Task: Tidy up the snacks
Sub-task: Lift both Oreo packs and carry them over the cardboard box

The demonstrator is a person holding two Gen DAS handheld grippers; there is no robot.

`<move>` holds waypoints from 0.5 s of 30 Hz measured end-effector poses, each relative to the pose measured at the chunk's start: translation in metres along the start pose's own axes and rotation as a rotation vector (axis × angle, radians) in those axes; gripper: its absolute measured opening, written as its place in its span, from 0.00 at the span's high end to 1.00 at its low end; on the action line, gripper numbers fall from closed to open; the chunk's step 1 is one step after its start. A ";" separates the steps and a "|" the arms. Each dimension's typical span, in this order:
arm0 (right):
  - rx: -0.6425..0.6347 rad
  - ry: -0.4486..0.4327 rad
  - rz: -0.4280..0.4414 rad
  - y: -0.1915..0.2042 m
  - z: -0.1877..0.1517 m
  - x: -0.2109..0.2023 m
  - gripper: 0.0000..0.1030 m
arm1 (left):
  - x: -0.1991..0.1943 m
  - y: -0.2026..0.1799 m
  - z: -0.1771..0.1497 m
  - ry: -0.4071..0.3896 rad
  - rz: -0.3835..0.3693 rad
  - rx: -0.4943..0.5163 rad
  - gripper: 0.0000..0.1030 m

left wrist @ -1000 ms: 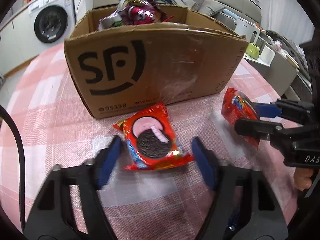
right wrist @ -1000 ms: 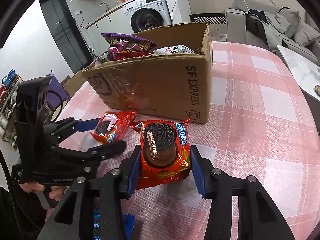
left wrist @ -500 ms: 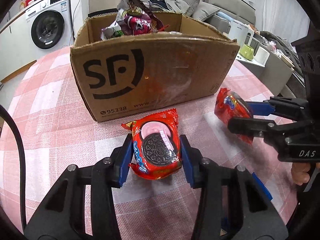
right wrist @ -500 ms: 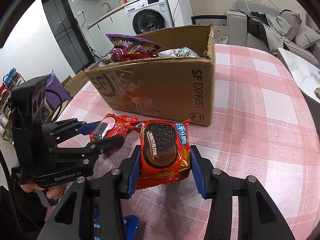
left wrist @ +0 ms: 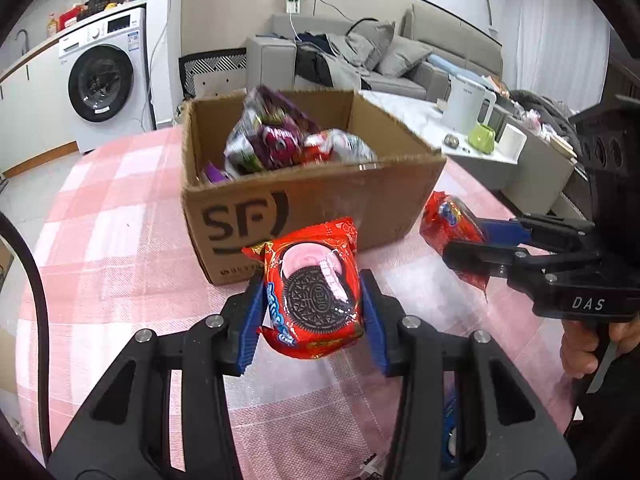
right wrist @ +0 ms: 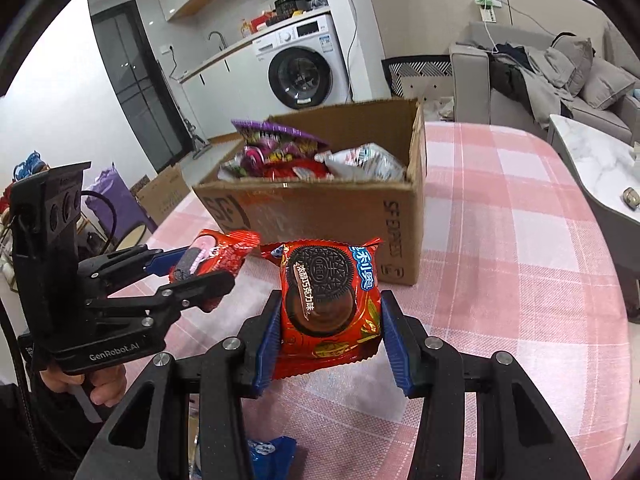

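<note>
My left gripper (left wrist: 312, 312) is shut on a red strawberry Oreo packet (left wrist: 316, 296), lifted above the pink checked tablecloth (left wrist: 100, 240) in front of the cardboard box (left wrist: 320, 200). My right gripper (right wrist: 330, 320) is shut on a red chocolate Oreo packet (right wrist: 330, 296), also raised off the table. Each gripper shows in the other's view: the right one (left wrist: 472, 240) with its packet (left wrist: 448, 216) on the right, the left one (right wrist: 192, 268) with its packet (right wrist: 220, 252) on the left. The open box (right wrist: 320, 216) holds several snack bags (right wrist: 280, 152).
A blue packet (right wrist: 268, 452) lies on the table below my right gripper. A black cable (left wrist: 36, 300) curves along the left. Beyond the table stand a washing machine (left wrist: 104, 80), a grey sofa (left wrist: 360, 60) and a side table with a white kettle (left wrist: 468, 104).
The left jaws closed on the strawberry Oreo packet and lifted it off the table. The right gripper rose a little with its packet. The box's inside now shows from above.
</note>
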State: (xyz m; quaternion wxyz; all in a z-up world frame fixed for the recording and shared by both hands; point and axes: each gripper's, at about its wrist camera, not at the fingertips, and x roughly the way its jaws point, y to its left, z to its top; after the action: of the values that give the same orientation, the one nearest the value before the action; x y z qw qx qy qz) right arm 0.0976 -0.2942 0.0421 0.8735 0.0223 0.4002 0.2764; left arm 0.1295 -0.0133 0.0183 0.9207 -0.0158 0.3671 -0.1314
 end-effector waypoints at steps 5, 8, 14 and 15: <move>0.015 -0.039 0.002 0.002 0.003 -0.013 0.54 | -0.020 0.006 0.007 -0.032 0.008 -0.023 0.60; 0.018 -0.058 0.007 0.005 0.009 -0.018 0.54 | -0.033 0.011 0.016 -0.048 0.017 -0.029 0.60; 0.023 -0.093 0.009 0.008 0.021 -0.026 0.54 | -0.056 0.022 0.040 -0.086 0.037 -0.029 0.60; 0.023 -0.096 0.007 0.008 0.024 -0.026 0.54 | -0.059 0.022 0.043 -0.092 0.040 -0.028 0.60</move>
State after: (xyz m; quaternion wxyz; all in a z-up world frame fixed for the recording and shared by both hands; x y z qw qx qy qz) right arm 0.0968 -0.2961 0.0782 0.8903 0.0471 0.3610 0.2735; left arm 0.1233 0.0202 0.0863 0.9388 -0.0273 0.3263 -0.1069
